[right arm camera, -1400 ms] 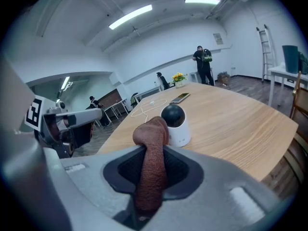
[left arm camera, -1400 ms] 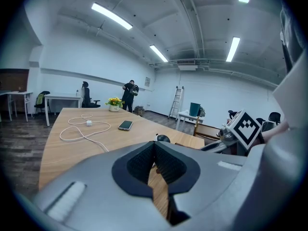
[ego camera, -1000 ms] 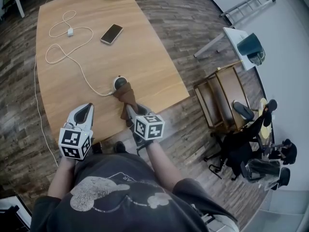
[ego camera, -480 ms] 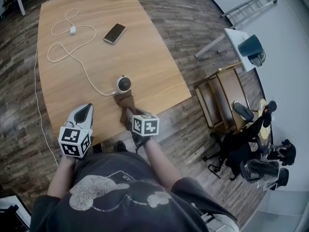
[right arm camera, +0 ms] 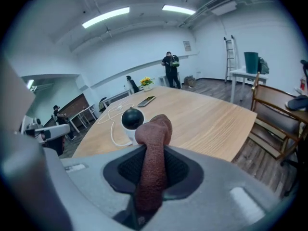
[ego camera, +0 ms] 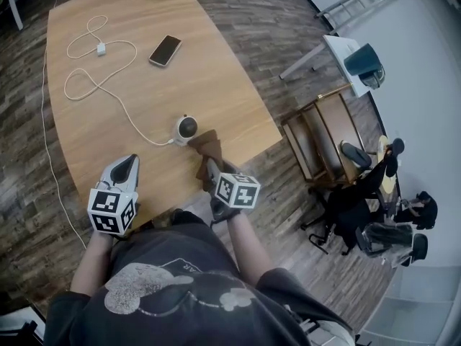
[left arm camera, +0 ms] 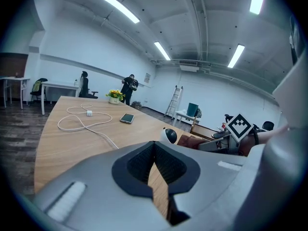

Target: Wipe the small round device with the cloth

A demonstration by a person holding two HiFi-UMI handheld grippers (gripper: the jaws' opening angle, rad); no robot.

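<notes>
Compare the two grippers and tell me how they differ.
Grip: the right gripper is shut on the cloth; the left gripper has its jaws together on nothing.
Place: the right gripper reaches out, with its cloth beside the device; the left gripper sits back near the table's near edge, apart from the device.
Shared: both are grey, carry a marker cube and point across the table.

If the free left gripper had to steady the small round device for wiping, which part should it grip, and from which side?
Grip the device by its white lower body, the left gripper coming from the near left, above the cable. The dark top is rounded and would likely slip, and the cloth in the right gripper occupies its right side.
</notes>
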